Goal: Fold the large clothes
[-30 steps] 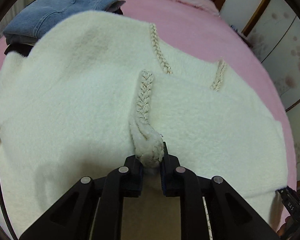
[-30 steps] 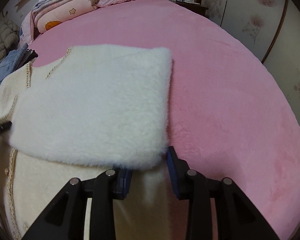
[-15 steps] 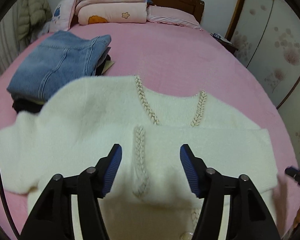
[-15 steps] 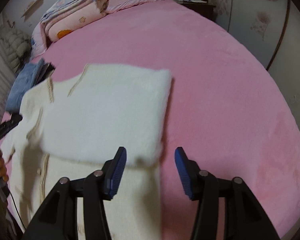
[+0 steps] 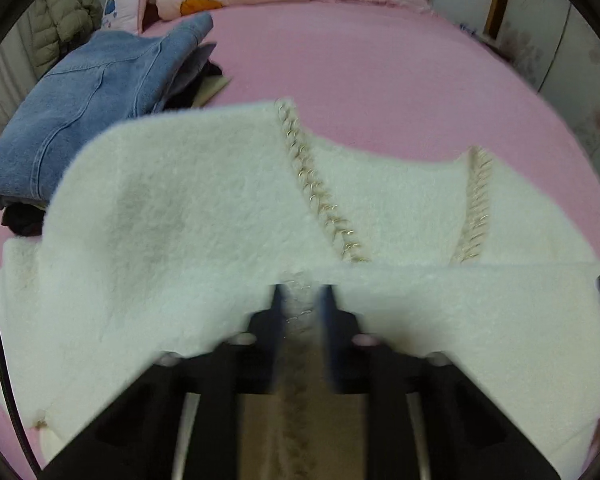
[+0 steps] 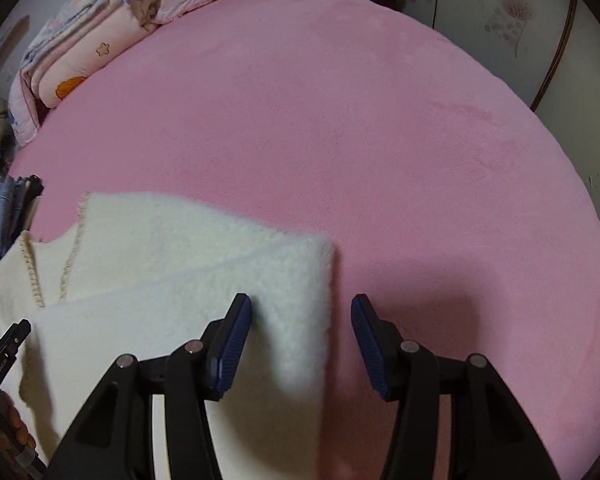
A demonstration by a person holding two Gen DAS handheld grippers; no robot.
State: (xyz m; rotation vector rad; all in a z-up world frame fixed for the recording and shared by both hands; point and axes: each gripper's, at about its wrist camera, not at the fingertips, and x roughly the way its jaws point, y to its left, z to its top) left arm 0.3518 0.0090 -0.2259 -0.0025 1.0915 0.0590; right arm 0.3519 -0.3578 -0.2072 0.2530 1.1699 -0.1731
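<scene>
Only left tongs [image 5: 302, 304] pinch cardigan [image 5: 180, 216] trim.

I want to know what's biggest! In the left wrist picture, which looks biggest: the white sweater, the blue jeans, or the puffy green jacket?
1. White sweater, though it's nearest the camera.
2. Blue jeans.
3. Puffy green jacket, far off and cut by the edge.

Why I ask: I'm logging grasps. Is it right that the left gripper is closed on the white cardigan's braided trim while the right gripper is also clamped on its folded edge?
Not quite. The right gripper is open, its jaws straddling the white cardigan's folded edge, as the right wrist view shows. The left gripper is closed on the braided trim.
</scene>
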